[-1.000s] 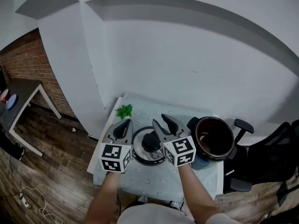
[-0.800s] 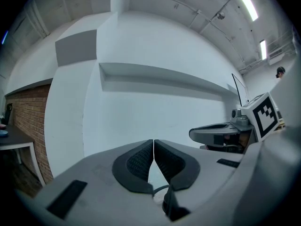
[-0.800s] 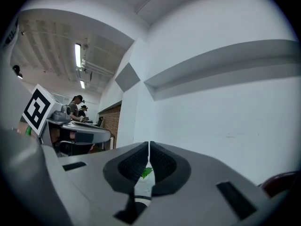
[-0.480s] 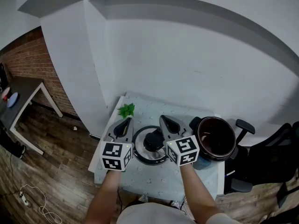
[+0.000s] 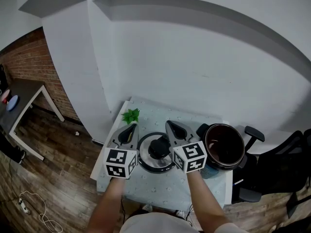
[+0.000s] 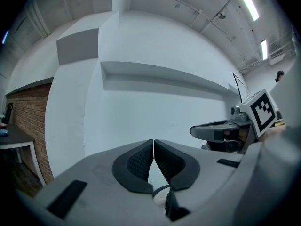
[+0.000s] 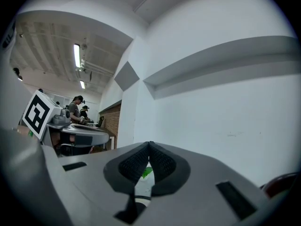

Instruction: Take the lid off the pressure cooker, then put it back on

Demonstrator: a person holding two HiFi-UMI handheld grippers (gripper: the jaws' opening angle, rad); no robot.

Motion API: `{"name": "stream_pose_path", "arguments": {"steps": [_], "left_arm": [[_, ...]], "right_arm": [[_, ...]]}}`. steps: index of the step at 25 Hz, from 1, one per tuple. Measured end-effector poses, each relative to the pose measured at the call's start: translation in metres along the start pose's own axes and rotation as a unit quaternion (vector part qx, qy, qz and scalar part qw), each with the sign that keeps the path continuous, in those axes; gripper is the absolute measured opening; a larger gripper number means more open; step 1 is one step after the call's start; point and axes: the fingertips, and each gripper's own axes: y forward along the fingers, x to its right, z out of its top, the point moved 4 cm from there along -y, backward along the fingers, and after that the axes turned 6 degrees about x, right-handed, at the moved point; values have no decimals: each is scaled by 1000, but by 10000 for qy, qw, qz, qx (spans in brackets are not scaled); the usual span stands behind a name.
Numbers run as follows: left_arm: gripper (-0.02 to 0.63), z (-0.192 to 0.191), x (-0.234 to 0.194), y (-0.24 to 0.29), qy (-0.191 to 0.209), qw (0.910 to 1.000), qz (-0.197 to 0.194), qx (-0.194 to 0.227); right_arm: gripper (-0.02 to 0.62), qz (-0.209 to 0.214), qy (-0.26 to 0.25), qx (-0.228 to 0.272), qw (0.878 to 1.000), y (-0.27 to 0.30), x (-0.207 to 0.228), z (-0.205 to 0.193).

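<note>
The round steel lid (image 5: 154,158) with a black knob lies flat on the pale table (image 5: 146,188), between my two grippers. The open pressure cooker pot (image 5: 222,145) stands to its right, its dark inside showing. My left gripper (image 5: 128,128) hovers over the lid's left edge, jaws shut and empty (image 6: 153,147). My right gripper (image 5: 172,127) hovers over the lid's right edge, jaws shut with nothing between them (image 7: 149,149). Both point toward the white wall.
A small green plant (image 5: 129,115) stands at the table's back left corner. A black office chair (image 5: 272,164) is at the right of the table. A dark desk (image 5: 19,106) stands far left on the wooden floor. People stand in the distance (image 7: 75,108).
My right gripper has shifted slightly right and forward, away from the lid's knob. The left gripper has barely moved. The lid stays on the table.
</note>
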Motion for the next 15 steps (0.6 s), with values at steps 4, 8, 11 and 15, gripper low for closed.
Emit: {"name": "stream_pose_path", "arguments": {"steps": [4,8,11,15], "left_arm": [[17,1,-7,0,62,10000,33,-3],[17,-4,-14,-1,28,9999,140,-21],[17,-10,-23,-3,7,9997,219,-75],[17,-19,-32,-9,-34,9994,308,-146]], "right_arm": [[88,159,46,-86,9998,6,-1,-6],[267,353,118,-325,9988,14,-4,-24],[401,391,191,-404,9982,21,-7,-35],[442,379,160,-542,9977,29,-10,-46]]}}
